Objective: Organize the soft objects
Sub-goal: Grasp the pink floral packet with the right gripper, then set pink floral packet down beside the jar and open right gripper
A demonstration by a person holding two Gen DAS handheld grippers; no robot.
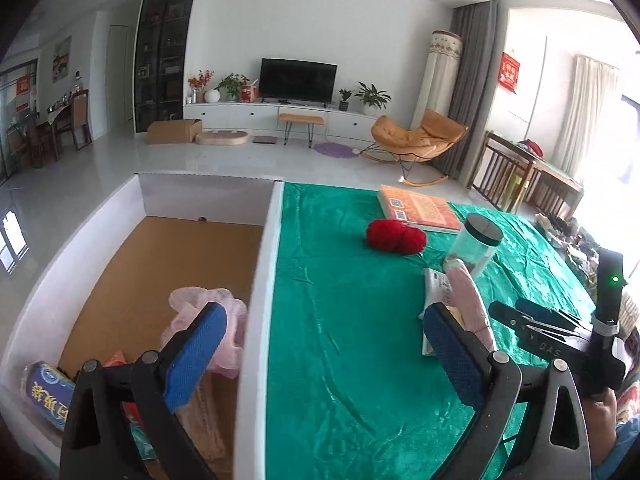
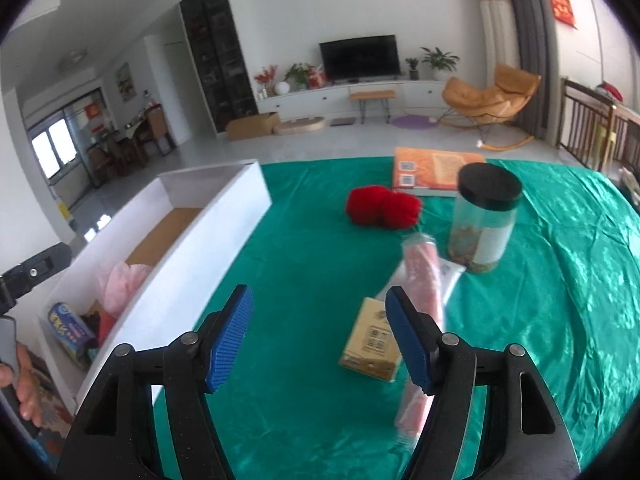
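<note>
A white box [image 1: 260, 280] with a brown floor stands on the left of the green cloth [image 1: 352, 320]. Inside it lie a pink fluffy cloth [image 1: 192, 300] and a blue packet [image 1: 48, 392]. My left gripper [image 1: 320, 344] is open and empty, its fingers straddling the box's right wall. My right gripper [image 2: 320, 332] is open over the green cloth with nothing between its fingers. A pink wrapped roll [image 2: 420, 300] and a small tan carton [image 2: 372, 340] lie just beyond its right finger. Red yarn balls [image 2: 382, 210] sit farther back.
A clear jar with a black lid [image 2: 484, 220] stands right of the roll, and an orange book [image 2: 432, 172] lies behind the yarn. A hand [image 2: 24, 380] shows at the left edge beside the box. Beyond the table lies a living room with a rocking chair [image 2: 488, 100].
</note>
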